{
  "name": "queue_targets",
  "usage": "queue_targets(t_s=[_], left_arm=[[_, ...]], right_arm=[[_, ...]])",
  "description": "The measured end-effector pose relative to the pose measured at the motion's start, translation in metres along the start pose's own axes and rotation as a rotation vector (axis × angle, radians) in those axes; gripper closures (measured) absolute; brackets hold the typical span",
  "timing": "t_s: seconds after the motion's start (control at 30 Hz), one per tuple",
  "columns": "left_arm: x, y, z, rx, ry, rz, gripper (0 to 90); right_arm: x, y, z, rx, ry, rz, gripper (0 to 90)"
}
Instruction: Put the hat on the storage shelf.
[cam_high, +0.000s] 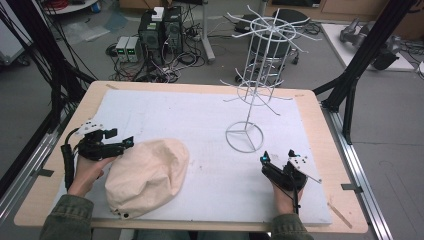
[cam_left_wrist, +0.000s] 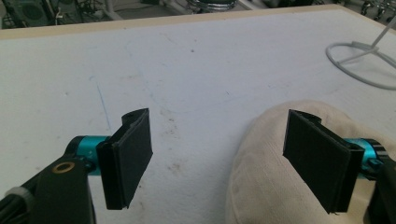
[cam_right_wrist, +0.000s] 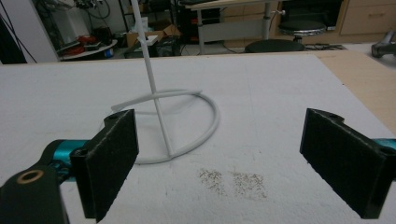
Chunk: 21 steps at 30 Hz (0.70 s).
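A cream cloth cap (cam_high: 146, 176) lies crumpled at the front left of the white mat (cam_high: 200, 115). My left gripper (cam_high: 122, 145) rests at the cap's left edge, open, with bare mat between its jaws (cam_left_wrist: 219, 158); the right jaw stands over the cap (cam_left_wrist: 280, 186). A white wire rack (cam_high: 255, 75) with many hook arms stands on a ring base (cam_high: 244, 136) right of centre. My right gripper (cam_high: 272, 165) sits near the front right, open and holding nothing (cam_right_wrist: 219, 163), pointing at the ring base (cam_right_wrist: 187, 126).
The mat covers a wooden table (cam_high: 320, 120). Black frame posts (cam_high: 360, 65) rise at both sides. Computers and cables (cam_high: 160, 35) sit on the floor beyond the far edge. A stool (cam_high: 270, 35) stands behind the rack.
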<state>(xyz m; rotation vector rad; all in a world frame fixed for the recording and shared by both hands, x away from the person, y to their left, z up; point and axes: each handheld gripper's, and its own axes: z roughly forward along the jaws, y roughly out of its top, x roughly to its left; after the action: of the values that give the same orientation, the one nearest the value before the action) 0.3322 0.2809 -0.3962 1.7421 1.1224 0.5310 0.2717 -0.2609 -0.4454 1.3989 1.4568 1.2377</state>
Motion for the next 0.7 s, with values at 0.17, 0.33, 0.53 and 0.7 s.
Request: queue_targets(t_s=[0.17,0.33,0.53,0.7], left_arm=[[-0.002,0.008,0.010,0.045,-0.059,0.037,25.1],[-0.013,0.012,0.024,0.110,-0.090,0.098,25.2],[-0.022,0.010,0.040,0.192,-0.104,0.143,24.7],[-0.022,0.006,0.049,0.254,-0.108,0.162,24.7]], right_arm=[[-0.001,0.000,0.000,0.008,0.006,0.008,10.7],[-0.001,0.001,0.000,0.002,0.006,0.011,10.7],[-0.001,0.001,0.000,-0.001,0.010,0.005,10.7],[-0.001,0.001,0.000,-0.004,0.007,0.002,10.7]])
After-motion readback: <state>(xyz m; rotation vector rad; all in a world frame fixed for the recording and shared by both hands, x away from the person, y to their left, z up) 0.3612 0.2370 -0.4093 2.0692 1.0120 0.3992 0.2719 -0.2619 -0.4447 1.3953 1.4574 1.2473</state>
